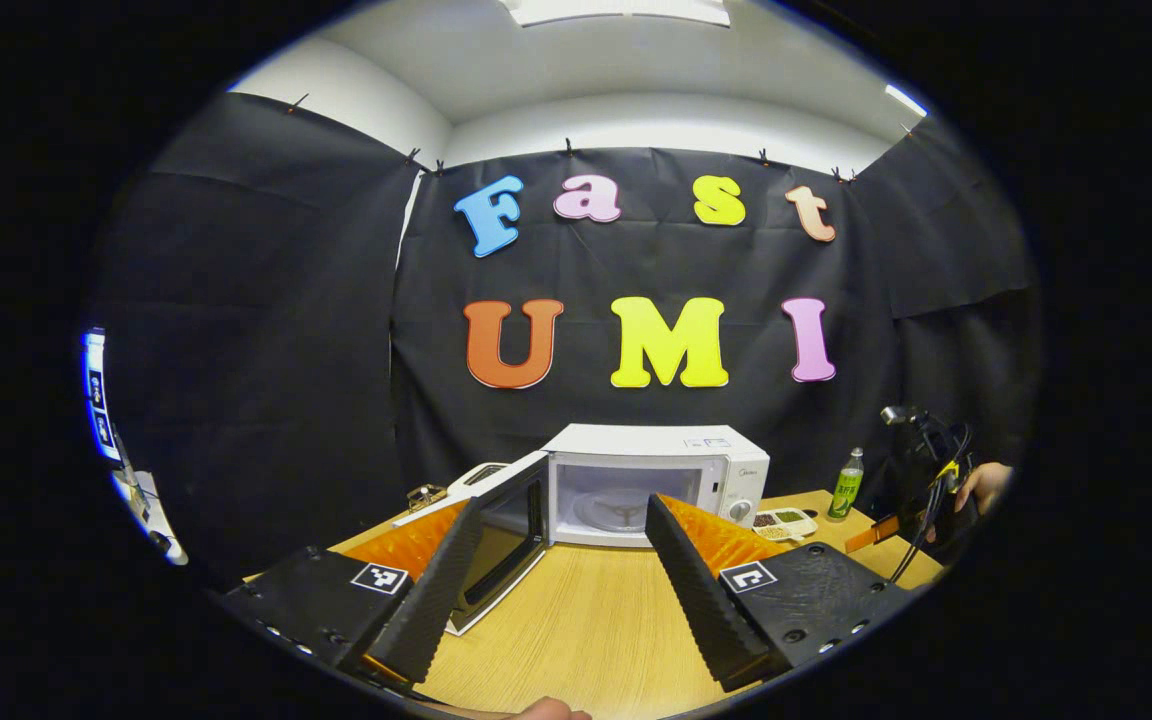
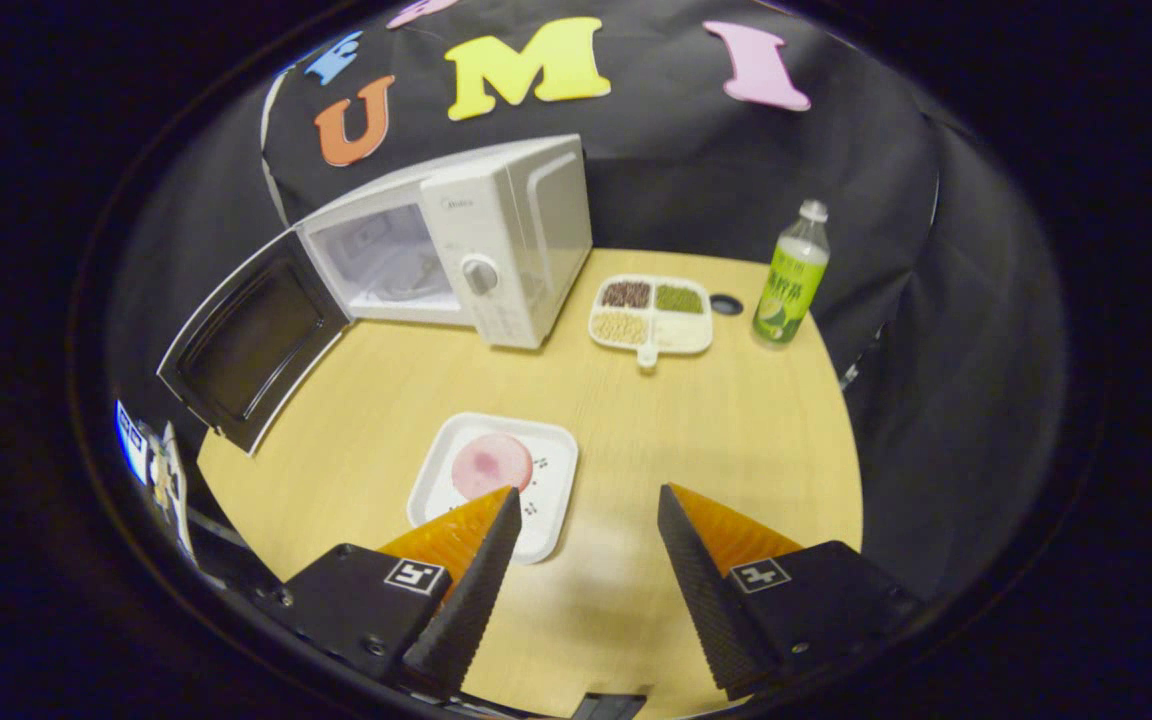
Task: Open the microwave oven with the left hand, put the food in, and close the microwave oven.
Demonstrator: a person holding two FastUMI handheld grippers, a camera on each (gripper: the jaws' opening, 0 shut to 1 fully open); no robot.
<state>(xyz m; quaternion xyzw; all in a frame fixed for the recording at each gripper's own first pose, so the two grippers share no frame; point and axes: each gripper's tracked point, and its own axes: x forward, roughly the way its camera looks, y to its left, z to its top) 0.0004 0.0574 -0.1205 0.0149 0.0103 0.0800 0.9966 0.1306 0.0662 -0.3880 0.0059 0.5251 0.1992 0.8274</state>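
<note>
A white microwave oven (image 1: 656,480) (image 2: 496,250) stands at the back of the wooden table (image 1: 586,620) (image 2: 736,430). Its door (image 1: 506,540) (image 2: 251,345) hangs wide open to the left, showing the bare turntable inside. My left gripper (image 1: 566,520) is open in front of the cavity, a short way back, holding nothing. A white square plate (image 2: 501,480) with a pink round piece of food (image 2: 491,465) lies on the table. My right gripper (image 2: 586,505) is open above the table just right of the plate, its left finger over the plate's near corner.
A divided white tray (image 2: 651,315) (image 1: 784,522) of beans and grains lies right of the oven. A green drink bottle (image 2: 789,275) (image 1: 845,484) stands further right. A hand on the other gripper (image 1: 946,490) shows at the table's right edge.
</note>
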